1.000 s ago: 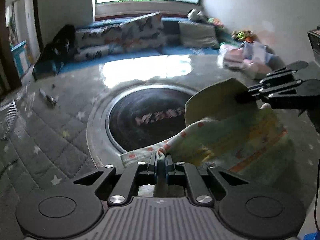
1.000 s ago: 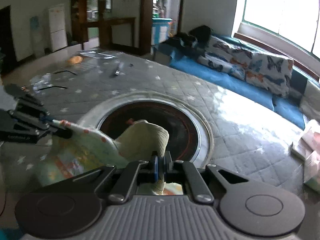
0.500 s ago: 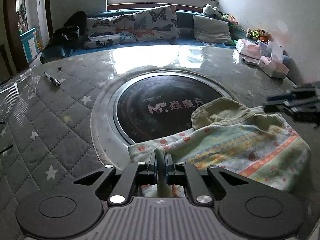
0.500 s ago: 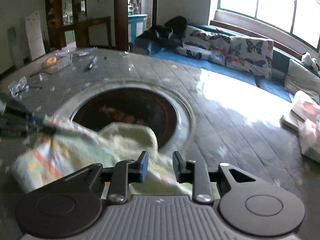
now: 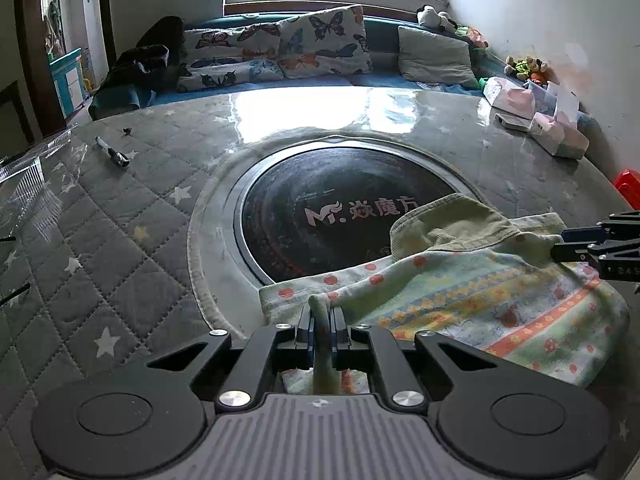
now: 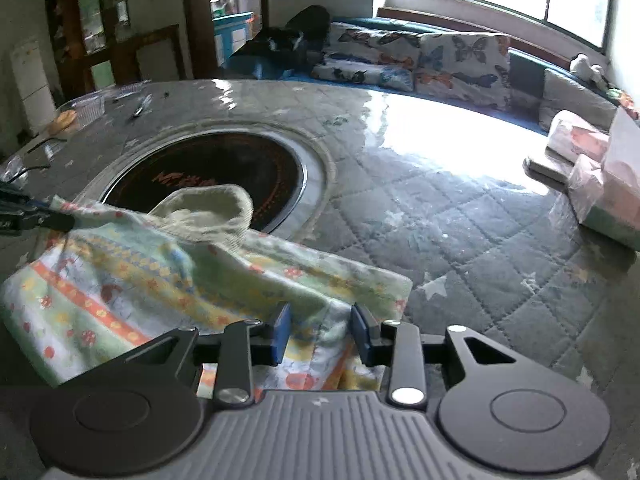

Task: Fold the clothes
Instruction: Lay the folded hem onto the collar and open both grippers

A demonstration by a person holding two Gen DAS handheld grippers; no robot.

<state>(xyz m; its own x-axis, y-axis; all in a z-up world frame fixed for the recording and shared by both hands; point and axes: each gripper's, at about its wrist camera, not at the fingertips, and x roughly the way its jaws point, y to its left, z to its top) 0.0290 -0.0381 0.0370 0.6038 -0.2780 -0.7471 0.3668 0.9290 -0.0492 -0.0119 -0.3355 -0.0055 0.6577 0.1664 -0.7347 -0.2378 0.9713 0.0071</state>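
Left claw (image 5: 320, 320) pinched on patterned garment (image 5: 480, 300), right claw (image 6: 320, 332) spread open over it, quilted table (image 5: 120, 240)

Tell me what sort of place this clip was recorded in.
Most likely a home living room: a window bench with butterfly cushions, stuffed toys along the wall, and a quilted table with a built-in round cooktop.
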